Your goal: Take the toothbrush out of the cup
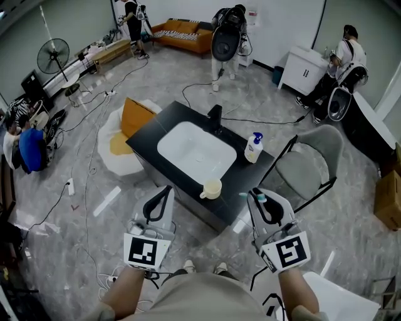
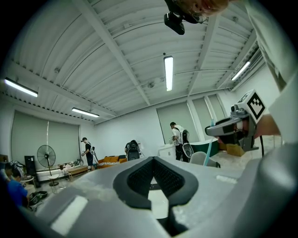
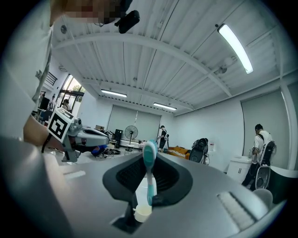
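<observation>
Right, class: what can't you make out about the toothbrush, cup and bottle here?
Toothbrush: head view, mostly hidden by the right tool.
Cup: right gripper view, mostly hidden by that tool.
Bottle: head view, label too small to read.

Grey marble floor (image 1: 56, 232), orange sofa (image 1: 185, 35)

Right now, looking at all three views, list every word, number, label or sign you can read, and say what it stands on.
No text can be read anywhere.
Soap bottle label: too small to read.
Wall notice: blurred, unreadable.
Cubes on the left gripper and right gripper: black-and-white square patterns only, no letters or numbers.
</observation>
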The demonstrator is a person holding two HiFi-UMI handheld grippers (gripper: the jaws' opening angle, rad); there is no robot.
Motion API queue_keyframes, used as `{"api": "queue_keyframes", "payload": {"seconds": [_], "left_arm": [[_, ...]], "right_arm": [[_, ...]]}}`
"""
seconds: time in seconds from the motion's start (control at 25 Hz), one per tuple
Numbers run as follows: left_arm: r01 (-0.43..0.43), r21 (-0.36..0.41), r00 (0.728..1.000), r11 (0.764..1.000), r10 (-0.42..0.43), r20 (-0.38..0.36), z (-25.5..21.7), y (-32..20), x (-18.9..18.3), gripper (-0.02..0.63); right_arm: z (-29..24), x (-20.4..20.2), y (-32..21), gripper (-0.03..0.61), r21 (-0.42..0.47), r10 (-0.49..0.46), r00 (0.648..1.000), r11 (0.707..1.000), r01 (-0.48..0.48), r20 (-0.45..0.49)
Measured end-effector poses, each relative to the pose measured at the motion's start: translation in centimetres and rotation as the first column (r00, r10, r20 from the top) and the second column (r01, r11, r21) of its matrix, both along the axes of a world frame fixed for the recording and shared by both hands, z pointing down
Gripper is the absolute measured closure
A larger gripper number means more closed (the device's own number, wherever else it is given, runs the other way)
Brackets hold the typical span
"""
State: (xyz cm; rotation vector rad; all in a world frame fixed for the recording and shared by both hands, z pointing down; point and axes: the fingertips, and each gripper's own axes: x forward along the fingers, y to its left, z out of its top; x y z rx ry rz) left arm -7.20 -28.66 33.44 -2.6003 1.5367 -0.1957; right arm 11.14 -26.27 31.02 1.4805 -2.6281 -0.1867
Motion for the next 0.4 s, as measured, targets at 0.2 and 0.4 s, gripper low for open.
{"api": "queue_keyframes", "payload": {"seconds": [0.2,0.4], "left_arm": [[0.008,-0.006,1.000,1.000,-0.008,0.001,0.0,-0.2,-0.2,0.611],[0.013,-0.003,1.000,1.000,-0.013,0.009,0.0,-0.5,-0.8,0.611]], "right_arm": [[-0.2,-0.4,-0.2,0.541,0.003,-0.010,1.000,1.000,0.010,-0.008],[-0.4,-1.3,-0.7,0.541,0.010,-0.027,1.000,1.000,0.027,-0.006]]}}
